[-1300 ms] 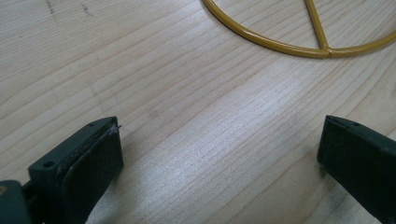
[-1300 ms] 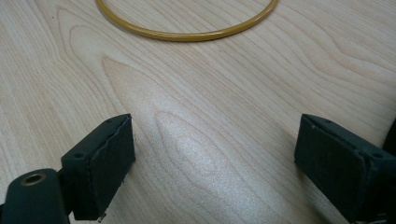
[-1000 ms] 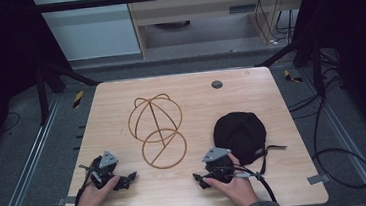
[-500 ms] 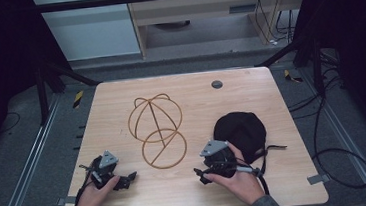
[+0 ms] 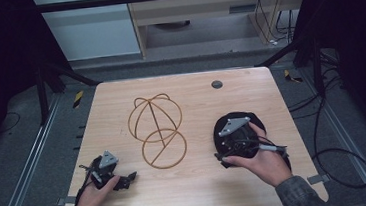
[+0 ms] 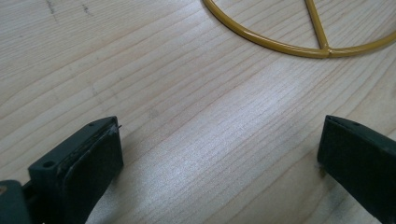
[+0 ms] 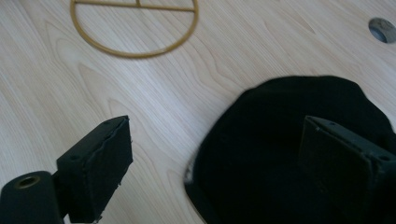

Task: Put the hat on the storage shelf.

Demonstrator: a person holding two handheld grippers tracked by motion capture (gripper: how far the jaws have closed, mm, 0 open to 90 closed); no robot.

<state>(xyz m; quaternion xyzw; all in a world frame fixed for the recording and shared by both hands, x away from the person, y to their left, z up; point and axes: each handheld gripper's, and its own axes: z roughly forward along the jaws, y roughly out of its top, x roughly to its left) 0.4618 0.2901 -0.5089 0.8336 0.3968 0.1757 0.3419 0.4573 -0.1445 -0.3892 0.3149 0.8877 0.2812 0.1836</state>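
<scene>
A black cap (image 5: 237, 115) lies on the right side of the wooden table (image 5: 196, 102). A person's hand holds my right gripper (image 5: 231, 135) low over it. In the right gripper view the right gripper (image 7: 217, 140) is open: one jaw is over bare wood to the left of the cap (image 7: 280, 116), the other over its black cloth. A gold wire hat frame (image 5: 156, 130) stands mid-table. My left gripper (image 5: 125, 180) rests at the front left, and its jaws (image 6: 219, 140) stand wide open over bare wood, short of the frame's ring (image 6: 280, 44).
A small round grey grommet (image 5: 216, 84) sits near the table's far edge. Cables trail from both grippers, the right one looping off the table's right side. Dark metal rig legs stand at the far corners. Bare wood lies between frame and cap.
The right gripper has moved away from the front edge and to the right, onto the black cap. The left gripper and the wire frame have stayed put.
</scene>
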